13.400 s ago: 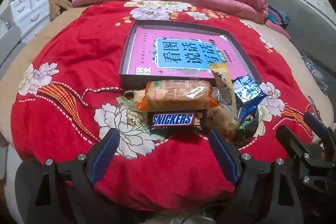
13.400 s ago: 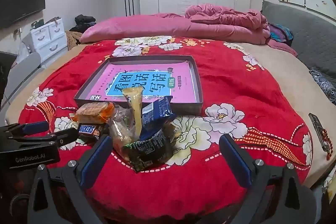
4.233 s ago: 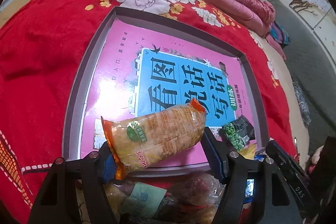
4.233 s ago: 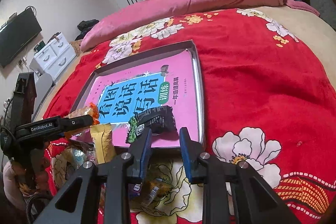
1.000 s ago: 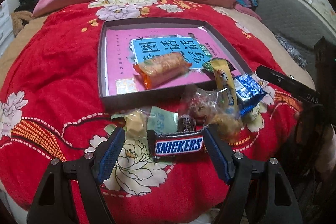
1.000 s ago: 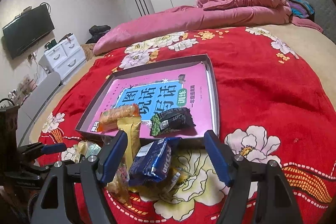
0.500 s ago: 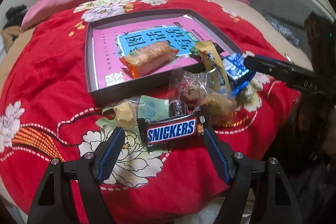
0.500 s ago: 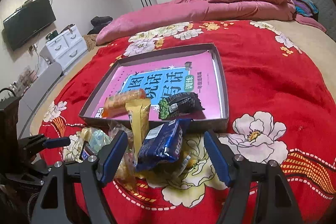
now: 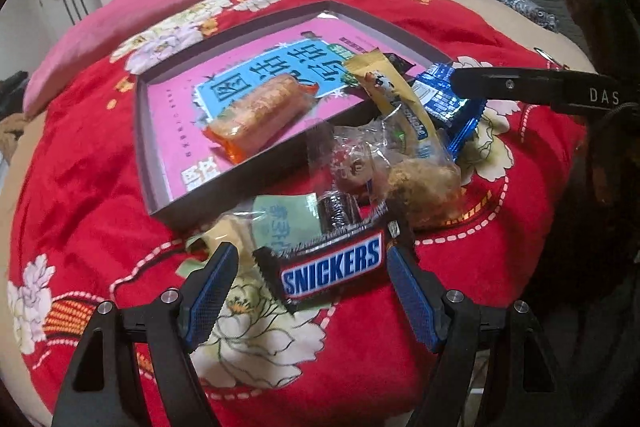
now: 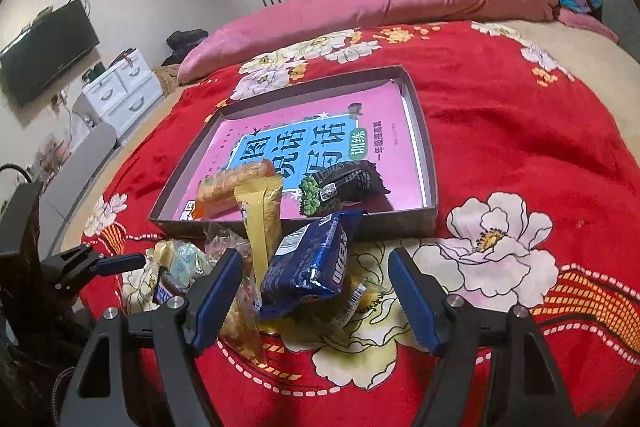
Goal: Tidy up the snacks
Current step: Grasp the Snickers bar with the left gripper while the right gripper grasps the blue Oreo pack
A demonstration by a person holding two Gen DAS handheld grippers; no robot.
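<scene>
Your left gripper (image 9: 310,265) stands open, jaws either side of the Snickers bar (image 9: 330,269) at lower centre of the left wrist view; the pads look just clear of the wrapper ends, not pressing. Up and left, the tray (image 9: 154,195) has its near wall just beyond the pile; the orange cracker pack (image 9: 260,117) lies inside. Bare red blanket (image 9: 80,167) fills the left of that frame. Right of centre, the yellow stick pack (image 9: 394,95) leans over the tray's edge.

In the right wrist view, your right gripper (image 10: 316,271) is open and holding nothing, the blue Oreo pack (image 10: 312,263) between its jaws. The dark pea pack (image 10: 340,185) sits in the tray's near right part. Open blanket to the right.
</scene>
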